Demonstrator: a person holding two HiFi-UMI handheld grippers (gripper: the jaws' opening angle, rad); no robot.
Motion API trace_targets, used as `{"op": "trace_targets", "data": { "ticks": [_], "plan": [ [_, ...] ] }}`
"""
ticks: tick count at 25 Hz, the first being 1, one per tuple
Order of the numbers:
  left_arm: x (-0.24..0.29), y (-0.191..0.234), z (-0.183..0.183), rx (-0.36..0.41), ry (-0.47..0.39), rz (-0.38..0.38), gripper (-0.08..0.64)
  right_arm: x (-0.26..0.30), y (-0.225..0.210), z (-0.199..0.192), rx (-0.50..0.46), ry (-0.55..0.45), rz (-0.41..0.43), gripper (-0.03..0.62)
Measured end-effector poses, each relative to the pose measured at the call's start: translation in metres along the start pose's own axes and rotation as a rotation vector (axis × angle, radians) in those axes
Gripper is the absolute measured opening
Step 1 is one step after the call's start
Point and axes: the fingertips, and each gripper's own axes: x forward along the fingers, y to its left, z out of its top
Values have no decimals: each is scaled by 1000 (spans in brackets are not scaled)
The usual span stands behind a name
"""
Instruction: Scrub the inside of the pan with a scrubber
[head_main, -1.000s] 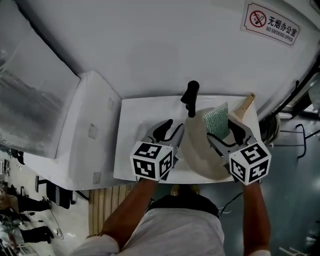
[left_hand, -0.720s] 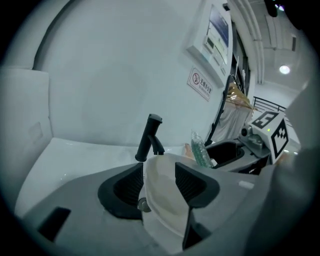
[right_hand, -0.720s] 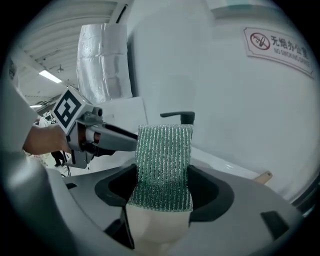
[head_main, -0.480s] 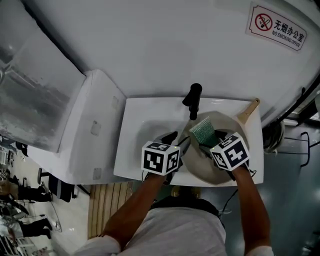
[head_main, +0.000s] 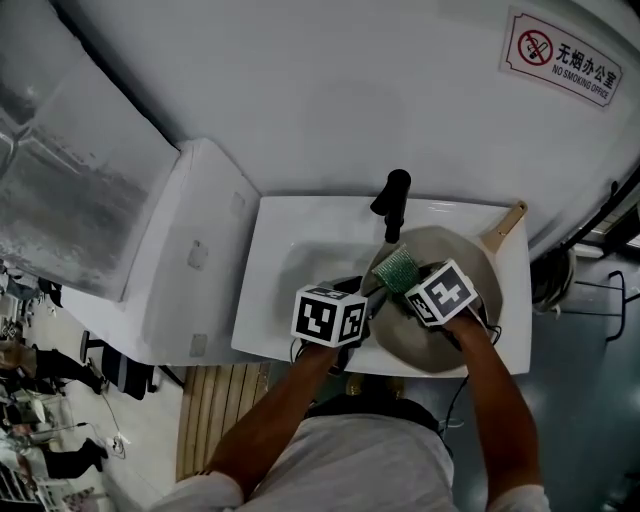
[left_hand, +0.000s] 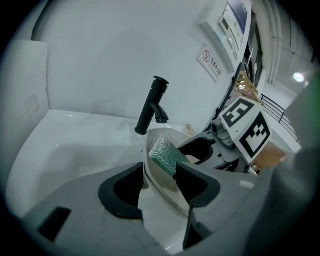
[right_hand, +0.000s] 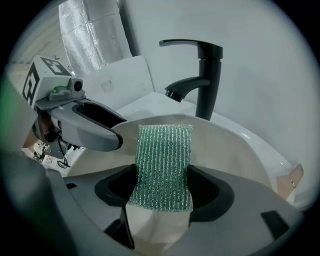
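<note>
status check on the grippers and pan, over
Left gripper jaws just been opening, pan rim between them. Right gripper shut on scrubber, over pan's inside. Faucet close behind far rim.

White wall (head_main: 300, 90), no-smoking sign (head_main: 562, 57), slatted floor (head_main: 213, 420)

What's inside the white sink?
The pan lies in the sink, with the green scrubber held over it by the right gripper. The sink bottom beneath the pan is covered.
</note>
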Motion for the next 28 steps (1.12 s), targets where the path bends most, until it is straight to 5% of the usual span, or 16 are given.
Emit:
{"op": "trace_targets", "data": {
  "ticks": [6,28],
  "plan": [
    [3,9,-3,-5,1,42,137,14,2,-7,-10,45,19,304],
    [3,11,-3,-10,-13,52,132,-13,-70,-51,85,93,-158,304]
  ]
}}
